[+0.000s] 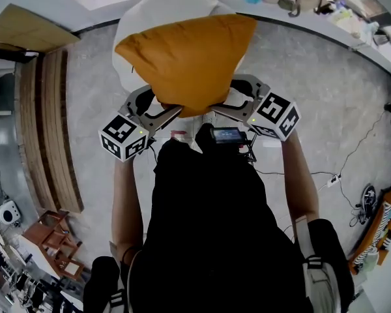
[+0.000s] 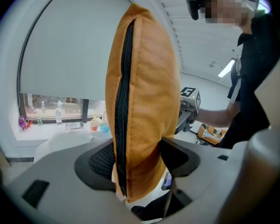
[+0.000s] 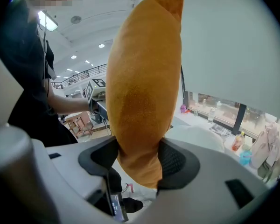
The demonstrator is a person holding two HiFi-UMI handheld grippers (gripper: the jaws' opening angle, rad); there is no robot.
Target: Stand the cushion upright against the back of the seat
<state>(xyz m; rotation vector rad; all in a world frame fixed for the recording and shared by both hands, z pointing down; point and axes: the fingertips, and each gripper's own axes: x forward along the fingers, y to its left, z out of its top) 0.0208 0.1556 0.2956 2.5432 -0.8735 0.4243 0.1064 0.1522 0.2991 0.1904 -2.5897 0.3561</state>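
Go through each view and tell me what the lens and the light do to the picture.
Head view: wide lens bends the edge of the floor into a curve; cushion evenly lit and sharp. Left gripper view: black rounded corners, zipper crisp, window blind pale and flat behind it. Right gripper view: same dark corners, ceiling lamps glare as small white spots.

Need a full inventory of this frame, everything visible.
cushion: one, orange, held up over the seat
seat: one, white, beneath and behind the cushion
slatted wooden bench: one, brown, floor at left
small wooden stool: one, reddish-brown, floor lower left
cables: several, black and white, floor at right
bottles: several, mixed colours, window ledge
left tongs: one, grey, shut on the cushion's zipper edge
right tongs: one, grey, shut on the cushion's opposite edge
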